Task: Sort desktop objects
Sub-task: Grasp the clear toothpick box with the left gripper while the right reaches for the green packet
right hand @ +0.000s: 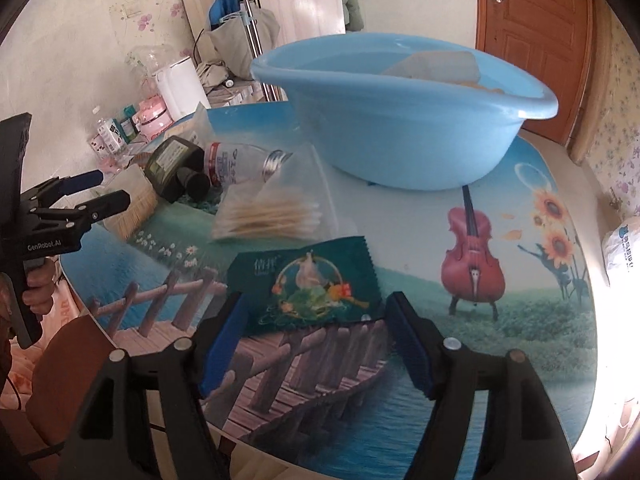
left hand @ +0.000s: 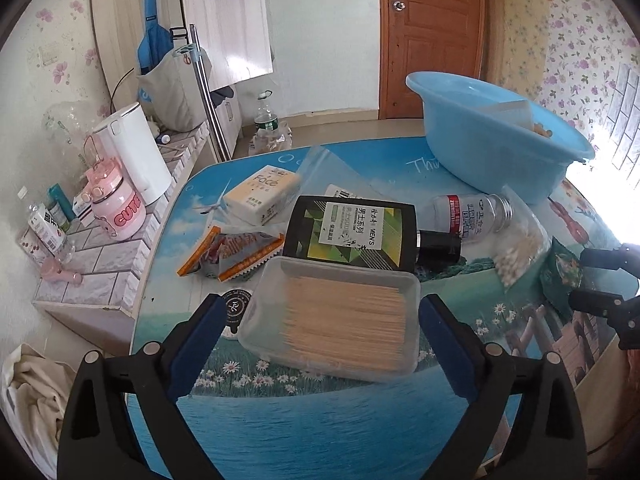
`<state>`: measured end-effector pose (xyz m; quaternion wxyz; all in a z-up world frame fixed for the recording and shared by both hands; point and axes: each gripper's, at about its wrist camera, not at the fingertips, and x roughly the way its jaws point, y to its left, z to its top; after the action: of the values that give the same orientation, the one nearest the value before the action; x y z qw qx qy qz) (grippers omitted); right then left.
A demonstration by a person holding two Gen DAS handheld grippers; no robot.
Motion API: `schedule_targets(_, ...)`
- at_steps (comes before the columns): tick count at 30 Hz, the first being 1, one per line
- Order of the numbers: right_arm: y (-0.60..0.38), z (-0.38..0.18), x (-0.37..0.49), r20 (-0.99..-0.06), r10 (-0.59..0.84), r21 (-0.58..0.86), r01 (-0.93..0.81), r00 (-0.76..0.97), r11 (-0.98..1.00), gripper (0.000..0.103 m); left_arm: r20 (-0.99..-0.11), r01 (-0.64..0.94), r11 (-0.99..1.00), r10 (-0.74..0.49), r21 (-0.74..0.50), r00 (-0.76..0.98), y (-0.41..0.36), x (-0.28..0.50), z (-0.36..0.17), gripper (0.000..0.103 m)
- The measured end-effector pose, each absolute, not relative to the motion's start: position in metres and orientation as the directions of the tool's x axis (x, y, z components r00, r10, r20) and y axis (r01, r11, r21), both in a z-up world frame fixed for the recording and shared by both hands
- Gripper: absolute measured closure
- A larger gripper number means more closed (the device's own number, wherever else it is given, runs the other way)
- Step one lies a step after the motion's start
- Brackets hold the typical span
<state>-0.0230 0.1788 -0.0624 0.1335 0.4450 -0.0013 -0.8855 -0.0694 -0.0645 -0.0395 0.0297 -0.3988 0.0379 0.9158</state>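
Two grippers hang over a round table crowded with small goods, and the blue basin at its far side serves as the mark for everything else. The left gripper stands with its fingers wide on either side of a clear toothpick box, which lies well short of the basin toward the near edge; the blue pads flank the box, and a gap shows at each side. Between that box and the basin lie a black men's lotion bottle on its side and a clear glass bottle with a red and white label, both blocking the straight way to the basin. Left of the basin sit a tissue pack and orange snack packets. The right gripper also has its fingers wide, with a dark green sachet flat on the table between the tips and untouched. A clear bag of cotton swabs lies between the sachet and the basin. Some paper-like thing already rests inside the basin.
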Motion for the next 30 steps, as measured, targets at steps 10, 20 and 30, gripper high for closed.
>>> schedule_targets(10,0.177,-0.069,-0.028,-0.766,-0.151,0.014,0.219,-0.625,-0.976,0.016,-0.772,-0.118,-0.993,0.062,0.016,-0.632,-0.061,-0.081,-0.064,0.0)
schedule_targets(20,0.223,-0.063,-0.027,-0.75,-0.144,0.078,0.13,-0.646,-0.988,0.065,-0.754,-0.139,-0.99,0.07,0.028,-0.653,-0.05,-0.077,-0.063,0.006)
schedule_targets(30,0.246,-0.068,-0.019,-0.687,-0.199,0.195,0.086,-0.699,-0.977,0.066,-0.751,-0.108,-0.994,0.083,-0.016,-0.655,-0.039,-0.056,-0.057,0.006)
